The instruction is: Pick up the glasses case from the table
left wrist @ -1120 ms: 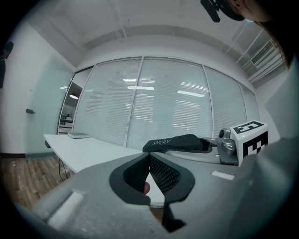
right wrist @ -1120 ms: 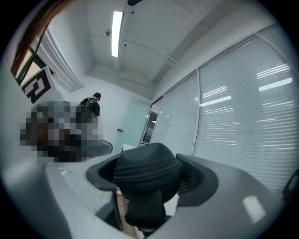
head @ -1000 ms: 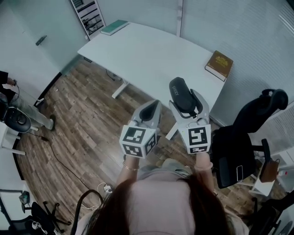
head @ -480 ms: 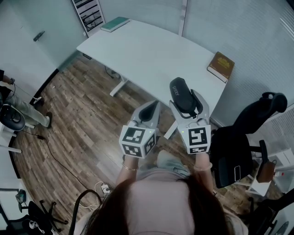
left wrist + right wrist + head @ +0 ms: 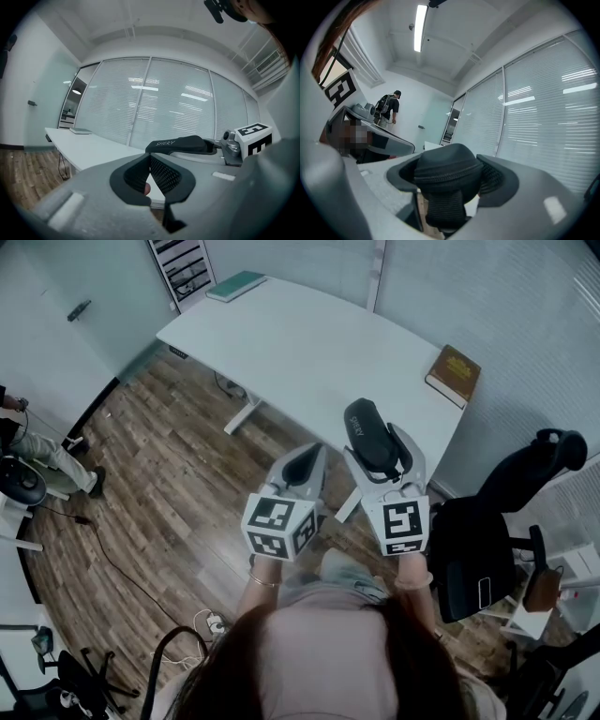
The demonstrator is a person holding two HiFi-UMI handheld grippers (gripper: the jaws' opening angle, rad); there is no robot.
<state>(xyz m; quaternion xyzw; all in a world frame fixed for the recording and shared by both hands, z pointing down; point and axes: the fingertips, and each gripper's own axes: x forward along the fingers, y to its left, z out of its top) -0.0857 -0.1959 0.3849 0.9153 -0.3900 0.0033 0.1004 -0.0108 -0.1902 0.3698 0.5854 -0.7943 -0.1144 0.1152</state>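
Note:
The glasses case [image 5: 371, 435] is black, zipped and oblong, with pale lettering on one end. It is held in the air in front of the white table [image 5: 281, 343], clamped between the jaws of my right gripper [image 5: 379, 454]. In the right gripper view the glasses case [image 5: 447, 180] fills the gap between the dark pads [image 5: 491, 180]. My left gripper [image 5: 302, 465] hovers beside it on the left, jaws shut with nothing between them. The left gripper view shows its pads [image 5: 164, 173] pressed together and the glasses case [image 5: 180, 144] to the right.
A brown book [image 5: 454, 373] lies near the table's right edge and a teal book [image 5: 234, 285] at its far end. A black office chair [image 5: 506, 521] stands to the right. Wooden floor [image 5: 159, 484] lies below, with cables and a person's legs at the left.
Both grippers and the glasses case have drifted slightly up and to the left; the right gripper's hold is unchanged.

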